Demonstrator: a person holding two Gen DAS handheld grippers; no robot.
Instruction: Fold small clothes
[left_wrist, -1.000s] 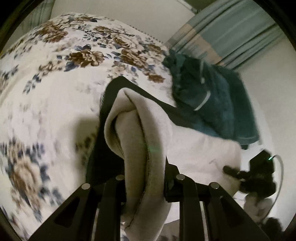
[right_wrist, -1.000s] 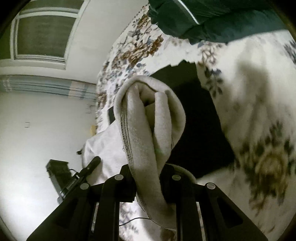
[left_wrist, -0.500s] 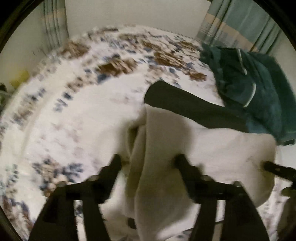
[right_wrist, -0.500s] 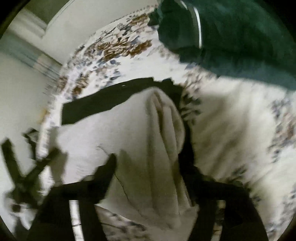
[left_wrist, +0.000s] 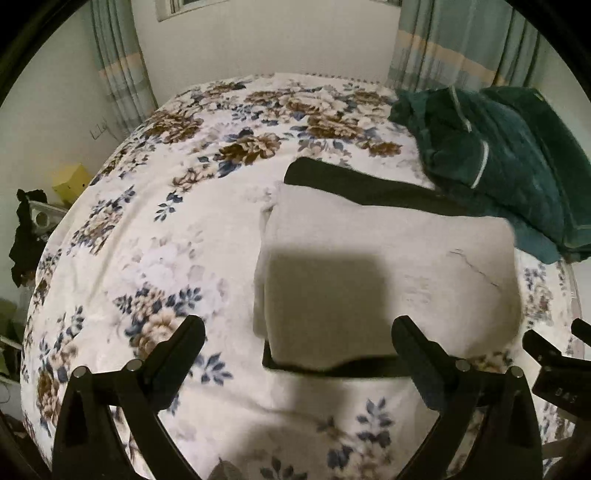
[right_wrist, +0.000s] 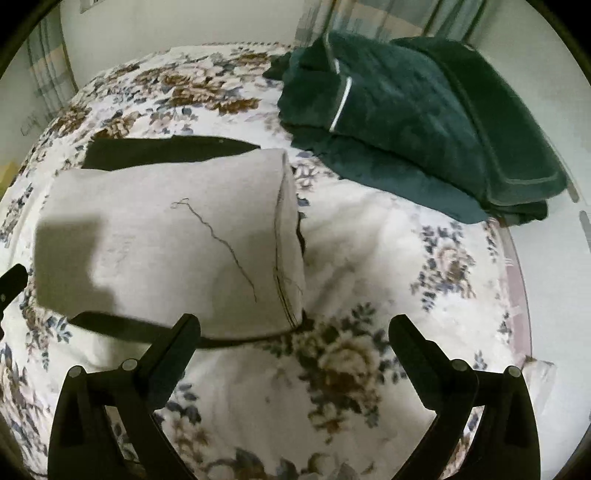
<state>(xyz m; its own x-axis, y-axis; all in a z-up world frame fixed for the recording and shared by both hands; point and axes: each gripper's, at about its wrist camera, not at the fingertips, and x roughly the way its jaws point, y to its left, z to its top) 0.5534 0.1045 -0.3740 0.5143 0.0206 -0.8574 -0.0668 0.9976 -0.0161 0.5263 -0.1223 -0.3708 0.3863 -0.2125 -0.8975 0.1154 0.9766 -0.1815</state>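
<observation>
Cream fleece now lies flat: the folded cream garment (left_wrist: 388, 280) rests on the floral bedspread (left_wrist: 166, 229), spread over a black garment (left_wrist: 354, 184) whose edges show beyond its far side and along its near edge. A second ago you had that cream cloth pinched and bunched upright in both claws; half a second ago it was dropping out of them in a blur. Now both have let go.

Your left claw (left_wrist: 297, 341) stands wide apart and empty, with the cream garment directly ahead of it and reaching the space between its fingertips; its square shadow falls on the cloth. Your right claw (right_wrist: 293, 334) is likewise spread wide with nothing in it; from there the cream garment (right_wrist: 166, 240) sits ahead and to the left, its stitched fold edge nearest, a loose dark thread (right_wrist: 218, 240) lying across its top. The right claw's left fingertip (right_wrist: 183, 332) overlaps the garment's near corner, though you cannot tell whether it touches.

A folded dark green blanket (right_wrist: 413, 122) lies farther ahead and to the right of both claws, beside the black garment's far end.
</observation>
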